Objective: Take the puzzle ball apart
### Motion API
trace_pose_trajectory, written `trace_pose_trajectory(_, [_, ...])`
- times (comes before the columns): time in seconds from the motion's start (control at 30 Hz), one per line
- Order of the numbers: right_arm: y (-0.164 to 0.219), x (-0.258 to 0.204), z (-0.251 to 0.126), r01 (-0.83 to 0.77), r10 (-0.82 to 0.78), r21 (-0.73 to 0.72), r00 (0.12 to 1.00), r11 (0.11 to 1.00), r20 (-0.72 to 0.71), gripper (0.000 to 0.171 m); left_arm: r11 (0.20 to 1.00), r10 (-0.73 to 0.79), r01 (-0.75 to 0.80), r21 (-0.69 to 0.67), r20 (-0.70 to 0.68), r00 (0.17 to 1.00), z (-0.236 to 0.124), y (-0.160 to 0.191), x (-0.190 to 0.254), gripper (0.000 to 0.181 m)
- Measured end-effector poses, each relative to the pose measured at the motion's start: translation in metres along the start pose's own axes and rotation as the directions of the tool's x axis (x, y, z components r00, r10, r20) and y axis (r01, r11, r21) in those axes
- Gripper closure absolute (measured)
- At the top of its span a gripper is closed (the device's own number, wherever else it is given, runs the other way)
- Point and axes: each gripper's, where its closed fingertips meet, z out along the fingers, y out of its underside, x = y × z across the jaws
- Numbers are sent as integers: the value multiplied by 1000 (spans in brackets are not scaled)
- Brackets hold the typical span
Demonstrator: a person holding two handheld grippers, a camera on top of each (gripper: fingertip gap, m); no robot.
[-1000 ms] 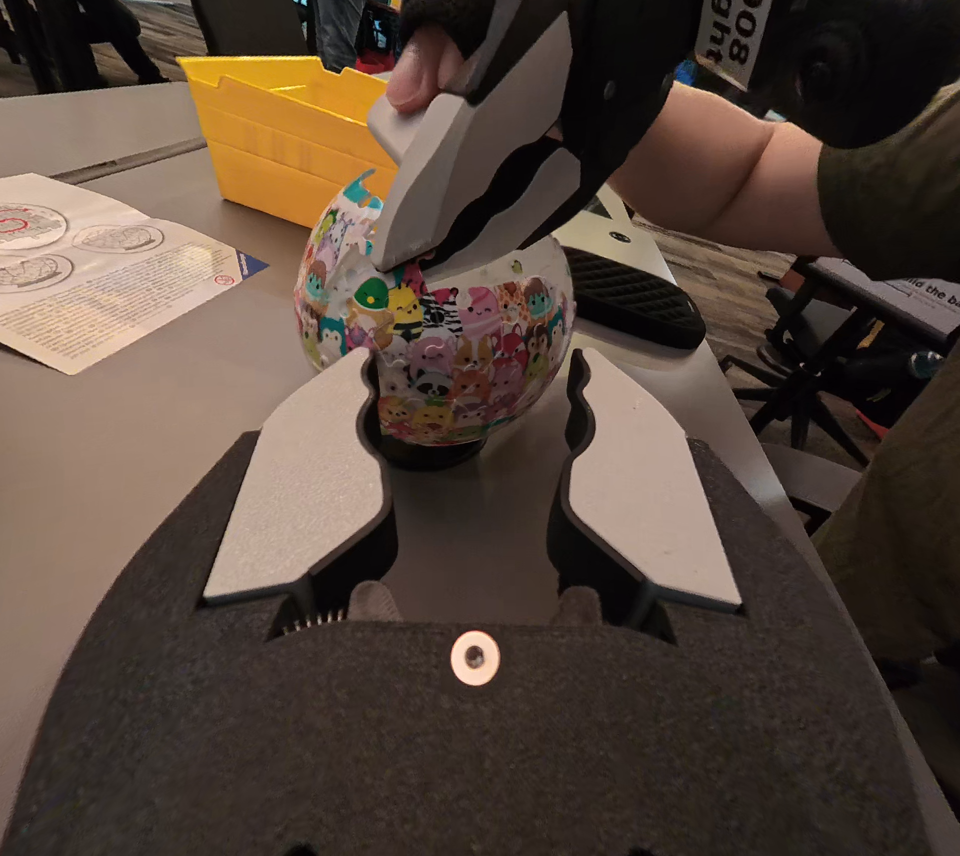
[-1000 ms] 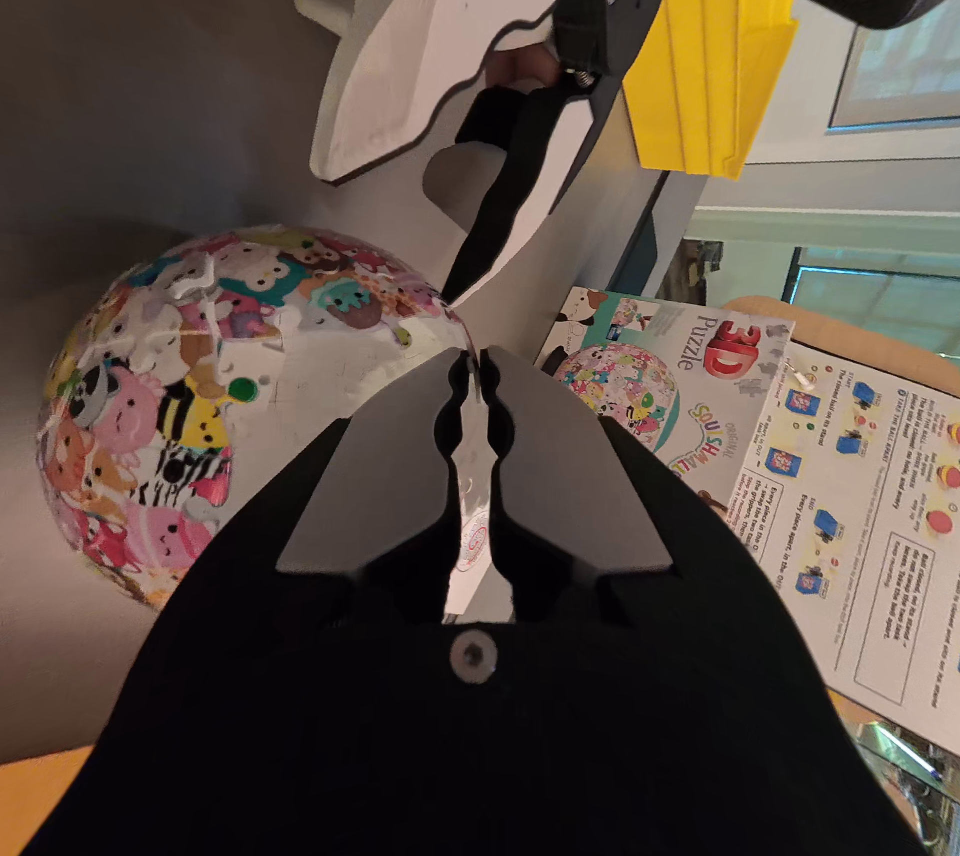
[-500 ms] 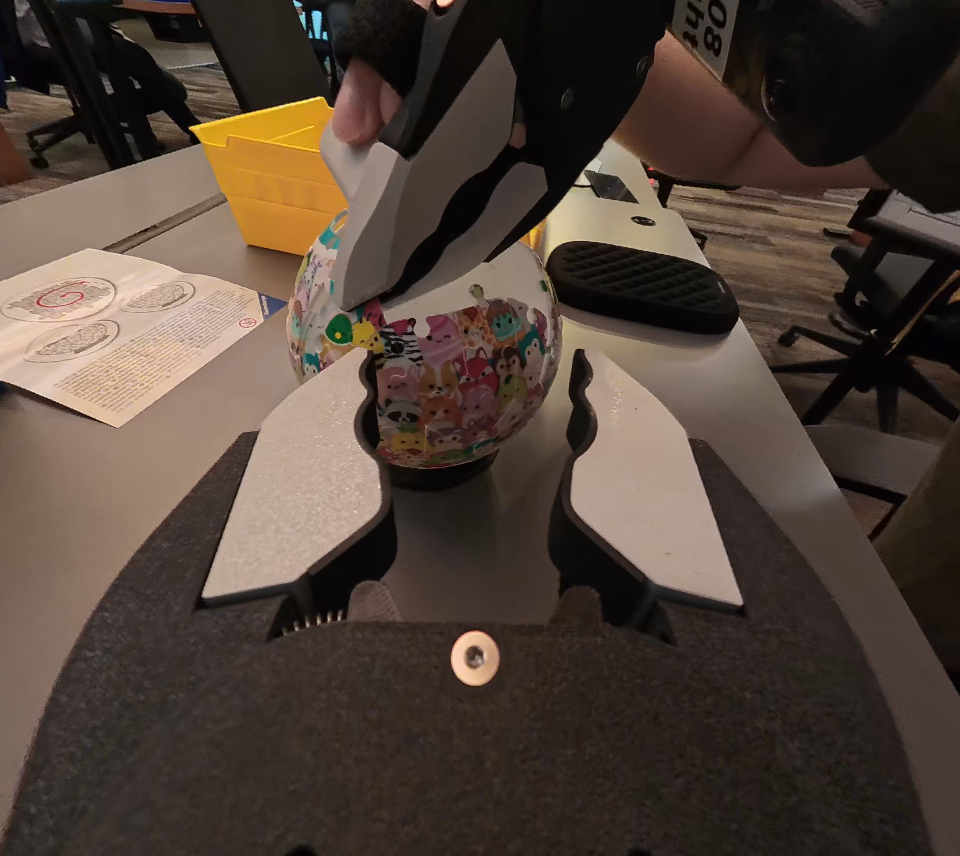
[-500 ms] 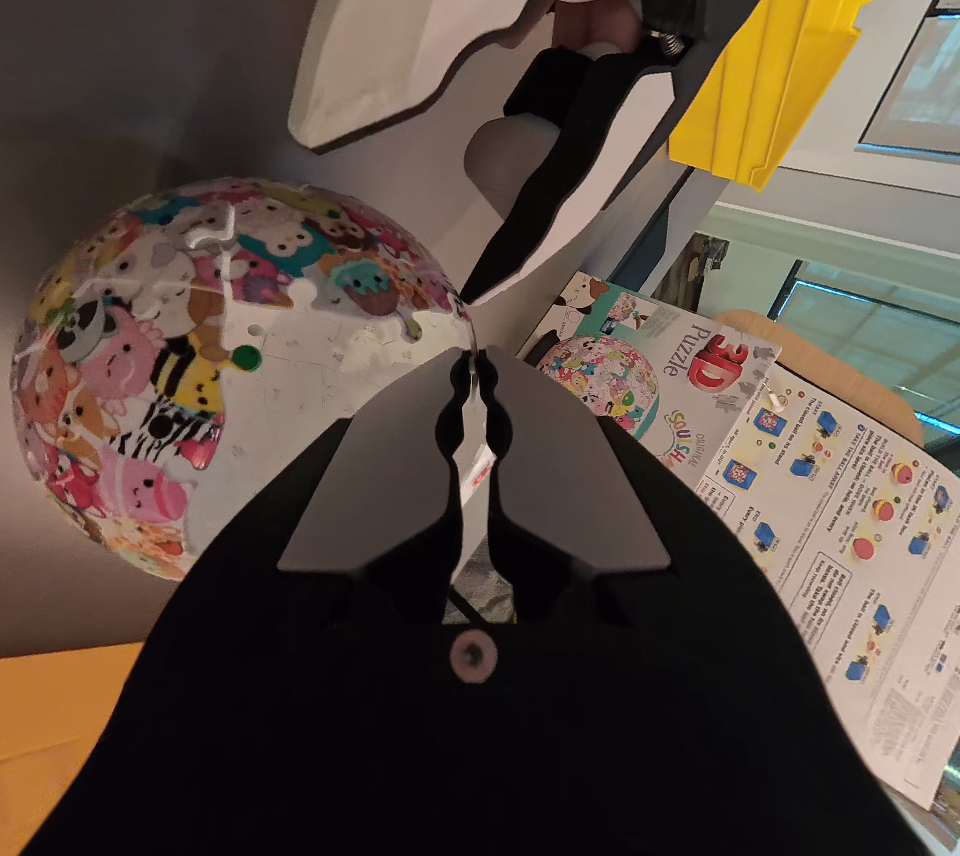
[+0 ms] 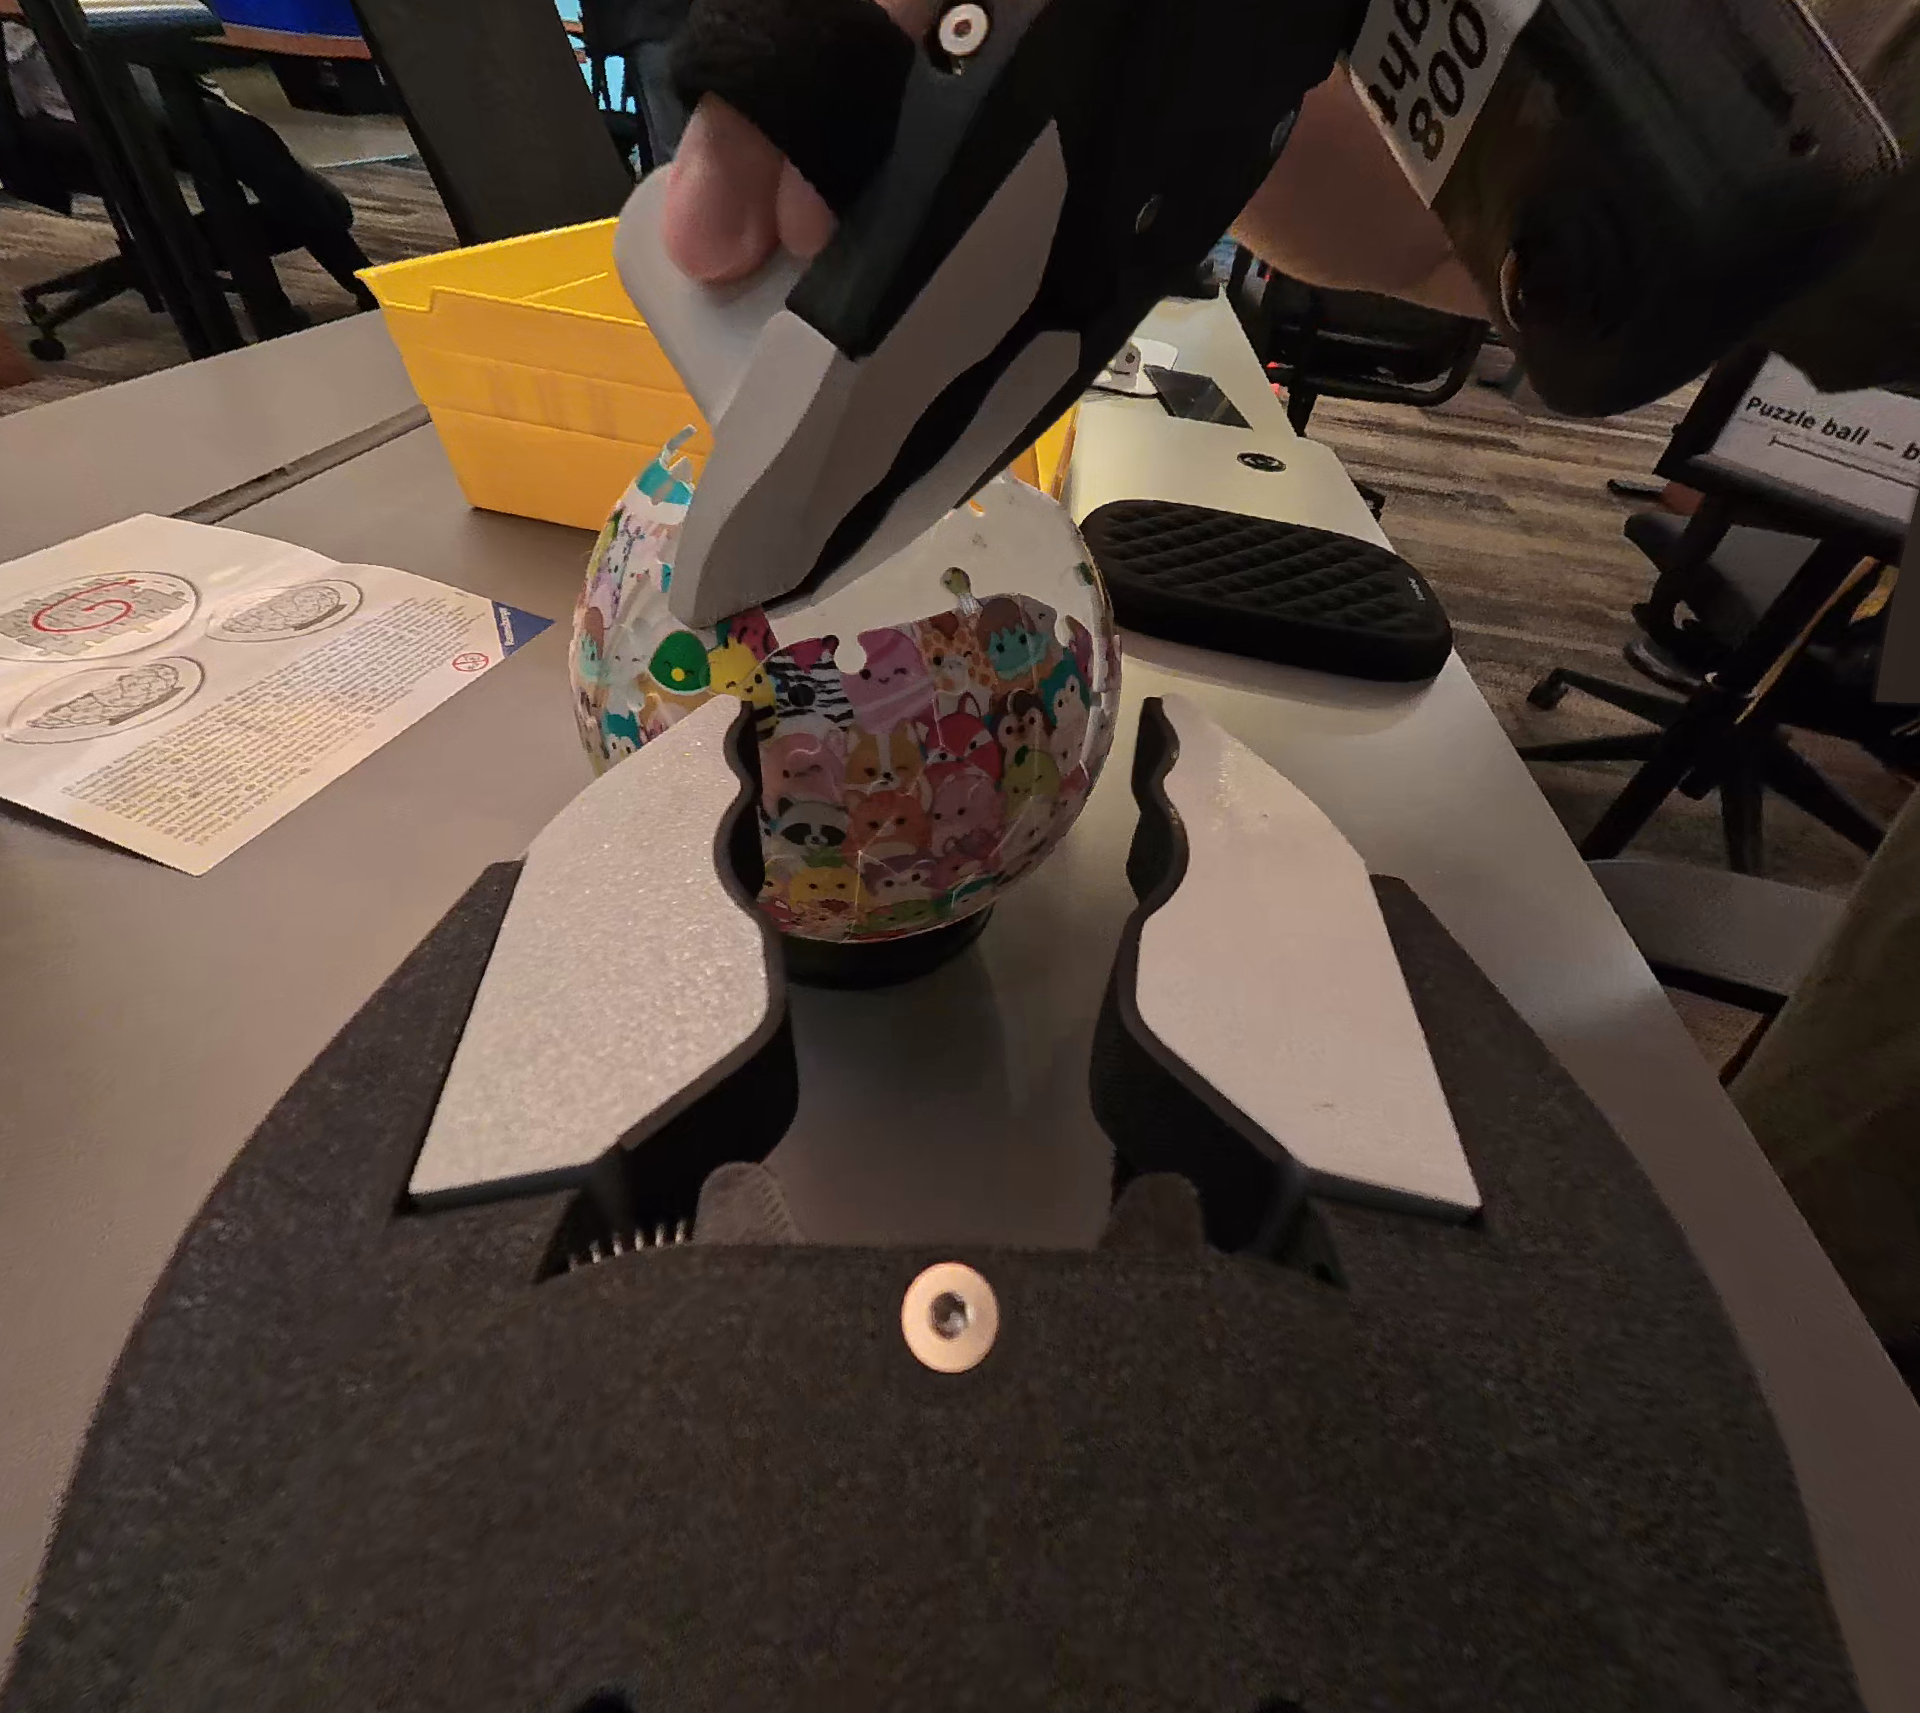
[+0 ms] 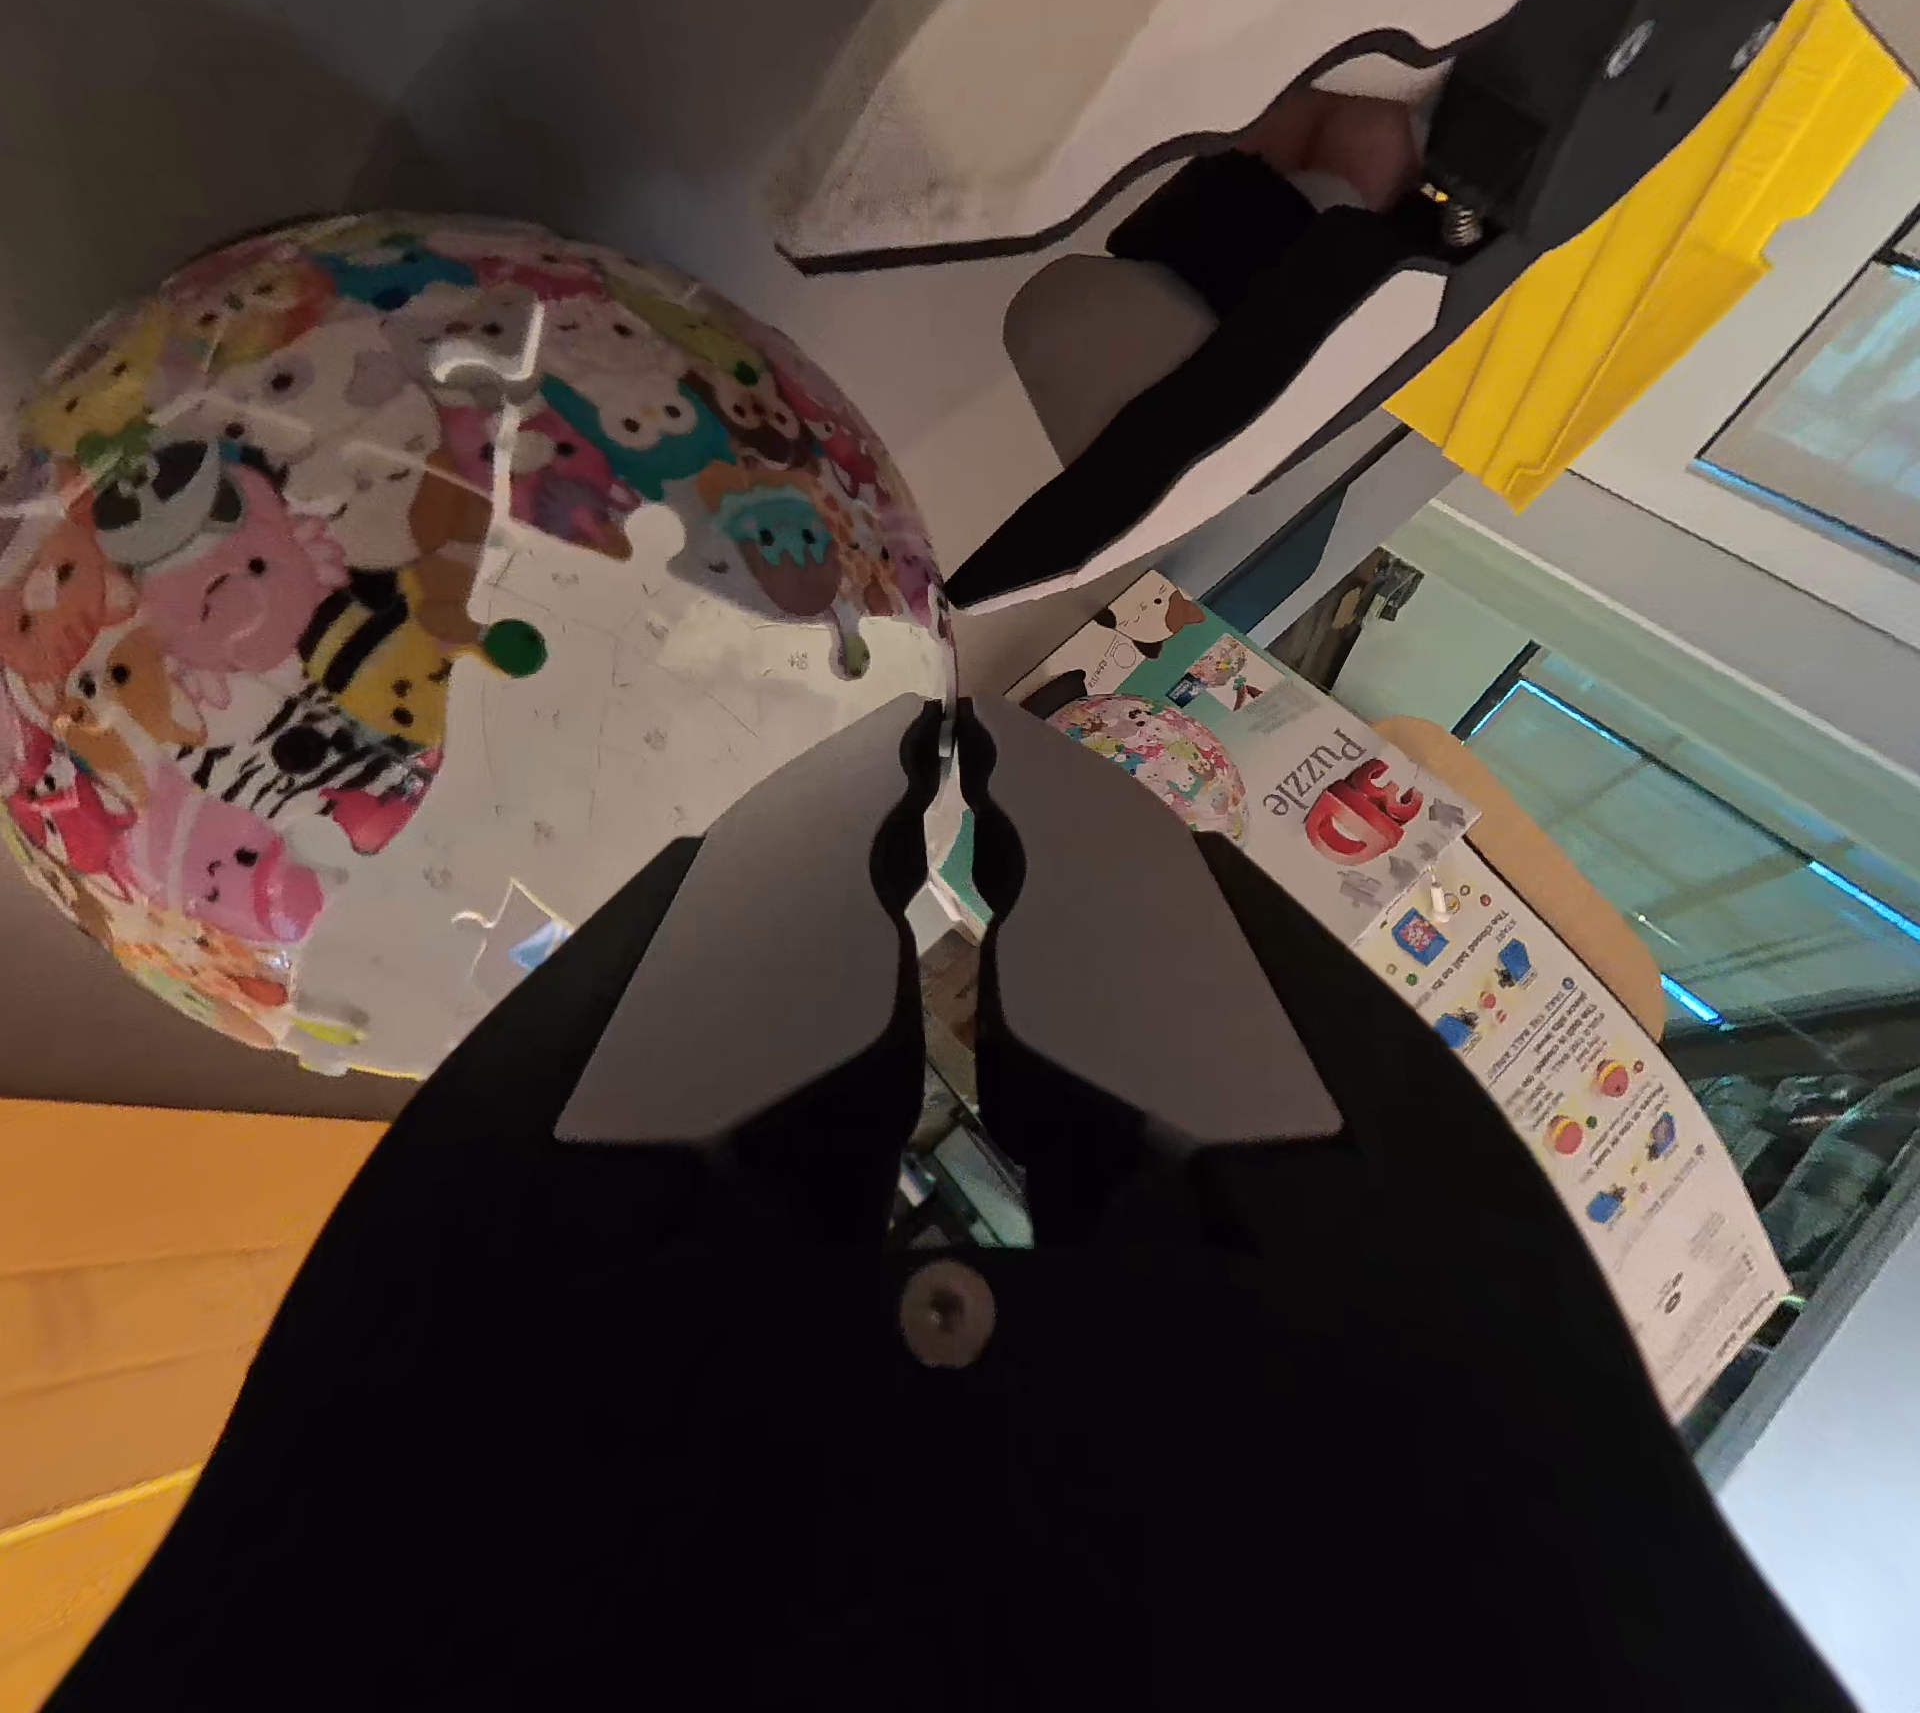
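Observation:
The puzzle ball [image 5: 914, 728], covered in colourful cartoon animals, sits on a black ring stand [image 5: 883, 957] on the grey table. Its top is open and shows the white inside. My left gripper [image 5: 948, 718] is open, with its fingers on either side of the ball's lower half. My right gripper [image 5: 743, 598] comes down from above and is shut on a thin puzzle piece [image 6: 941, 744] at the rim of the opening. In the right wrist view the ball [image 6: 416, 572] lies to the left of my shut right gripper [image 6: 941, 723], and the open left gripper [image 6: 873, 416] is beyond it.
A yellow bin [image 5: 540, 375] stands behind the ball. A printed instruction sheet [image 5: 208, 676] lies at the left and a black pad [image 5: 1257, 588] at the right. The puzzle box and leaflet [image 6: 1330, 801] lie nearby. The table edge [image 5: 1538, 780] runs along the right, with office chairs beyond.
The right gripper stays shut at the ball's rim and has tilted steeper. The left gripper stays open around the ball and its view has tipped up, showing more of the room.

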Motion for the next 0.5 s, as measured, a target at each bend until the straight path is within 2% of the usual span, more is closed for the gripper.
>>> trace_pose_trajectory(0.23, [0, 0, 0, 36, -36, -9, 998, 999, 43, 167, 1000, 18, -18, -6, 5, 1000, 1, 1, 1, 111])
trace_pose_trajectory(0.5, [1, 0, 3, -338, 337, 8, 940, 941, 62, 166, 999, 34, -34, -21, 22, 999, 2, 3, 0, 108])
